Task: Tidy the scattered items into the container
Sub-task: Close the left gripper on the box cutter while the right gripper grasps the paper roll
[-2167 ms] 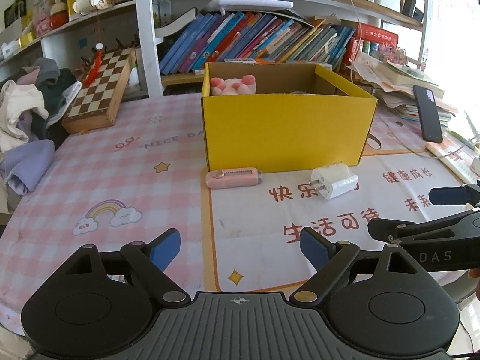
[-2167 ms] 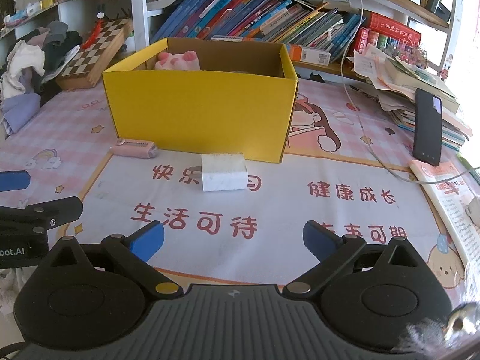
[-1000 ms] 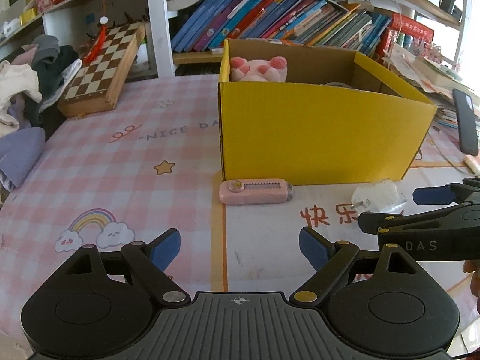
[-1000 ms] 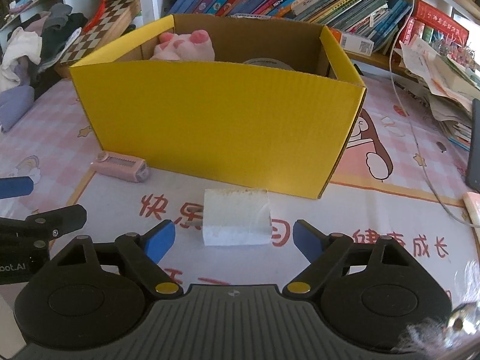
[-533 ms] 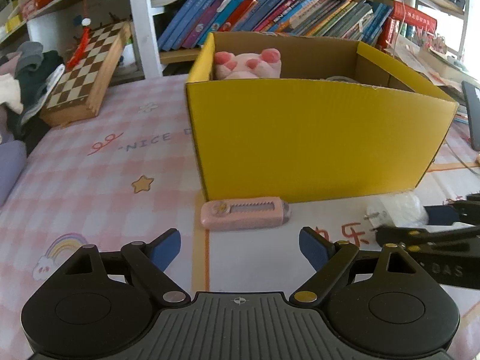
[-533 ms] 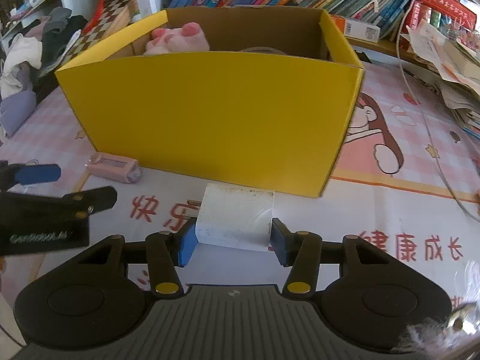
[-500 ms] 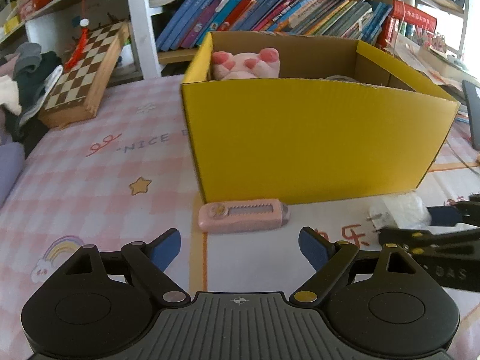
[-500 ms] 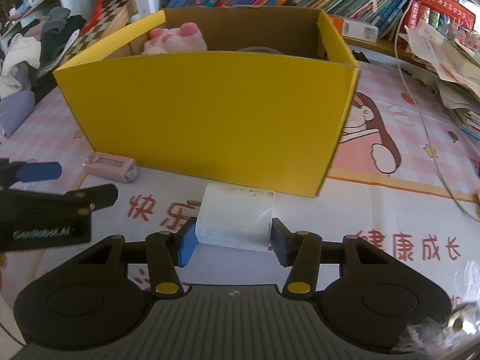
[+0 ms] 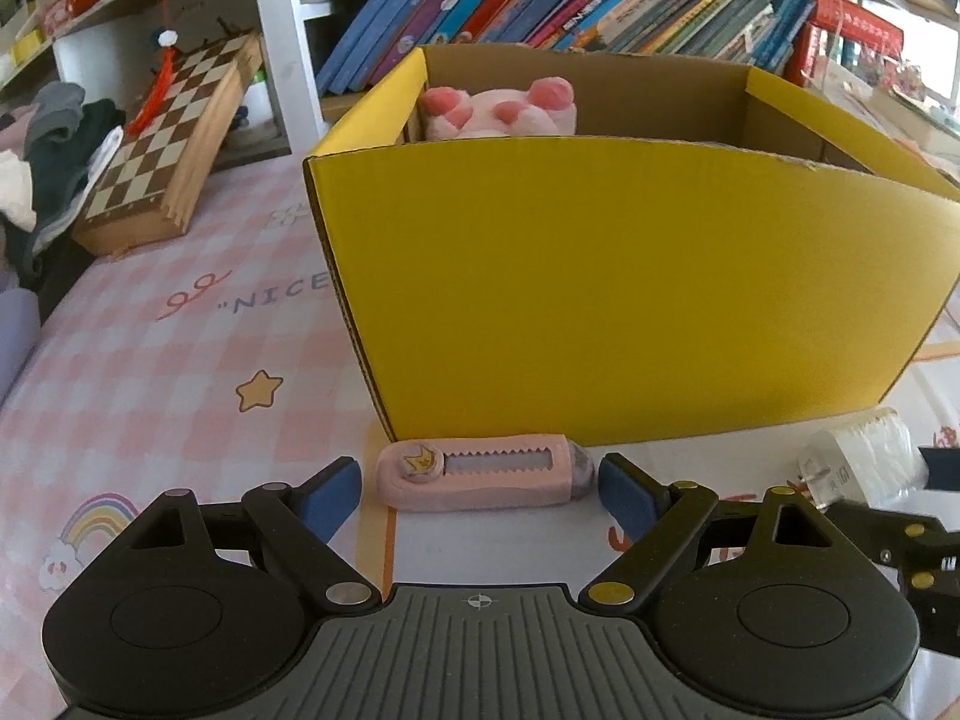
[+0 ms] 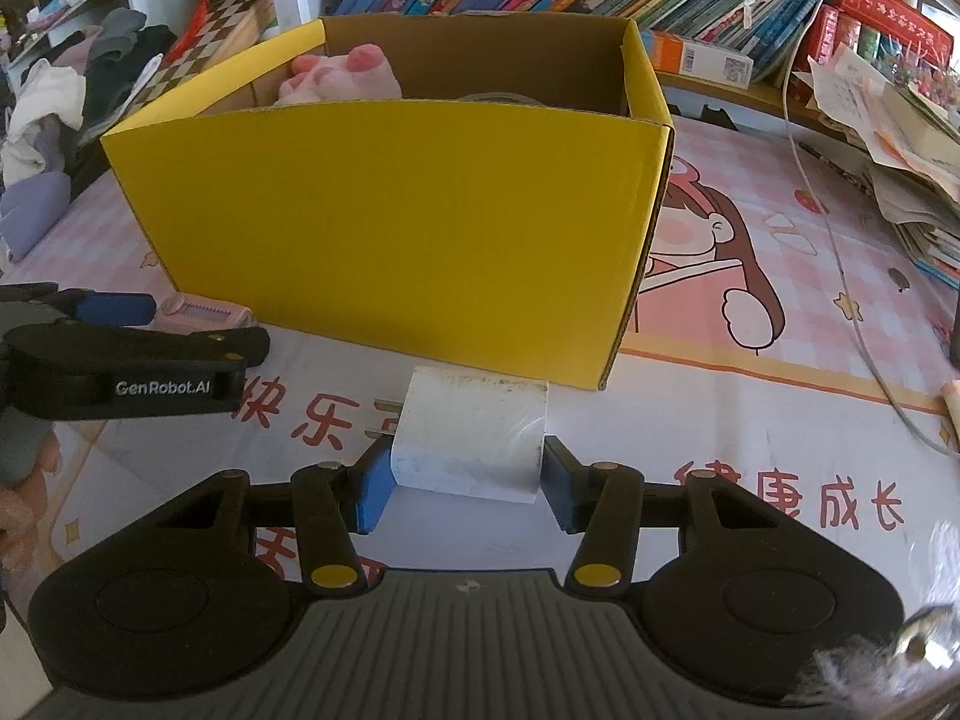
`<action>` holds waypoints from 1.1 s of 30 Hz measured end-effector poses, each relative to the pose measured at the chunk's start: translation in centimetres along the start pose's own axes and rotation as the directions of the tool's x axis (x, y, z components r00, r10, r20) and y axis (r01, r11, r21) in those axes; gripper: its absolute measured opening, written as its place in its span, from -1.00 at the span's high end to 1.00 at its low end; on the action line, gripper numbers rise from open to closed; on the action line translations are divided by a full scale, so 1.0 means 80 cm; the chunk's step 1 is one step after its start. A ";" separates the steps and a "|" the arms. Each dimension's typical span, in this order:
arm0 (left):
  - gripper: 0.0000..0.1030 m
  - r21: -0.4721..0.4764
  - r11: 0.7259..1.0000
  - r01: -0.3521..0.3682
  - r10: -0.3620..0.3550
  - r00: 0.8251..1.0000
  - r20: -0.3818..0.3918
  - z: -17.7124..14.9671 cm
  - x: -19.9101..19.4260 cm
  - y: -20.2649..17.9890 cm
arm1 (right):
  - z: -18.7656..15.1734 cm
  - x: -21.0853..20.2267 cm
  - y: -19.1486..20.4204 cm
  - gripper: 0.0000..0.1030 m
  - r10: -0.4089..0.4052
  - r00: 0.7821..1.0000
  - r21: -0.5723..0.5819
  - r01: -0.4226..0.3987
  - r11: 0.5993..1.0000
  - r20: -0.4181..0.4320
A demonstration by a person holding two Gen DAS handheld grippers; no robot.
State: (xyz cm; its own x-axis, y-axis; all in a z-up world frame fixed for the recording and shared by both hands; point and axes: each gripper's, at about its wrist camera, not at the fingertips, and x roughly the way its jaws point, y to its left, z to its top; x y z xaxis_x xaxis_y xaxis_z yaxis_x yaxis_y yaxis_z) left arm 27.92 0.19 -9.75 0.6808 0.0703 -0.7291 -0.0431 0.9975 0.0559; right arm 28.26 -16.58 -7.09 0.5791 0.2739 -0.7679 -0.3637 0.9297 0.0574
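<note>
Yellow cardboard fills the view ahead of both grippers: the box (image 9: 600, 300) stands on a pink checked tablecloth (image 9: 150, 372), just beyond their fingertips, with a pink plush toy (image 9: 498, 114) inside at its far left corner. Behind the box runs a shelf of books (image 9: 540, 6), and a chessboard (image 9: 162, 150) leans off to the left. The right gripper (image 10: 465, 480) has its blue pads pressed against both sides of a white charger plug (image 10: 471, 438), which sits near the box's front wall. The left gripper (image 9: 480, 495) stands with its fingers spread wide, a pink utility knife (image 9: 480, 471) lying crosswise between the tips, close against the box's base.
</note>
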 end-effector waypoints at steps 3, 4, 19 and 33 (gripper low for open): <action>-0.71 -0.016 1.000 -0.002 0.002 1.000 -0.002 0.001 0.003 0.001 | -0.001 0.000 -0.001 0.05 0.003 1.000 -0.004 -0.003 1.000 0.001; -0.69 -0.022 1.000 0.003 -0.003 1.000 -0.001 0.001 0.004 0.002 | -0.001 0.000 -0.001 0.05 0.003 1.000 -0.004 -0.003 1.000 0.001; -0.52 -0.012 0.997 0.080 -0.079 0.996 0.032 -0.012 -0.043 0.006 | -0.005 -0.012 -0.004 0.06 0.001 1.000 0.032 -0.001 0.999 0.001; -0.52 0.065 0.986 0.151 -0.160 0.974 0.160 -0.014 -0.122 0.017 | -0.002 -0.072 0.011 0.06 -0.020 0.996 0.019 0.019 1.000 0.089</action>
State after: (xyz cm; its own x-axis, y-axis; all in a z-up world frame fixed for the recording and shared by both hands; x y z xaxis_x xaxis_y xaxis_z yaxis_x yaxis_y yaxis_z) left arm 20.39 0.88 -3.33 0.7873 -0.0922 -0.6097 0.1080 0.9941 -0.0108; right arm 24.51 -17.38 -2.74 0.6491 0.2757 -0.7090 -0.3391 0.9392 0.0547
